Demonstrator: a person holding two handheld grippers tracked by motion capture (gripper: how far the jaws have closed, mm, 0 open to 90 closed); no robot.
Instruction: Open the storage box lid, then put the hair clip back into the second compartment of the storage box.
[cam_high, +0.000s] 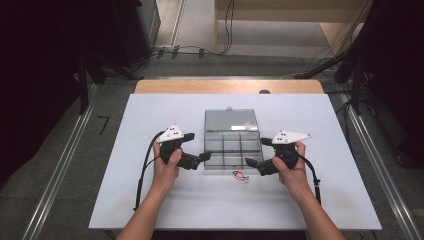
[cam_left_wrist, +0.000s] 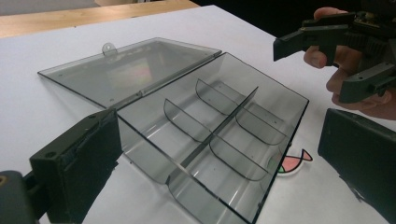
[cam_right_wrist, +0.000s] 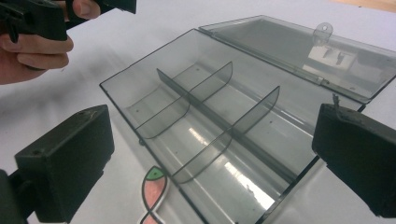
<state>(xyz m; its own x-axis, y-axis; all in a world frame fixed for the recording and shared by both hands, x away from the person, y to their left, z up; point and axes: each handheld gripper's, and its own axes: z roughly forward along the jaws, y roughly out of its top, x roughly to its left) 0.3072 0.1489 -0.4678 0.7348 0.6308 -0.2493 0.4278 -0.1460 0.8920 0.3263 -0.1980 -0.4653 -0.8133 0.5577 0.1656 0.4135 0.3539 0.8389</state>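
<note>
We hold the L gripper & R gripper wide open, empty, each side of the open box. Fish sticker lies just in front of the box.

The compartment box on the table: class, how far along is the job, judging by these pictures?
Done: the clear box lies open, its lid folded flat behind it. In hand: nothing is gripped; the left gripper and right gripper hover open at the box's front corners. Left: the compartments look empty, and the fish sticker lies on the table in front, probably the next thing to handle.
</note>
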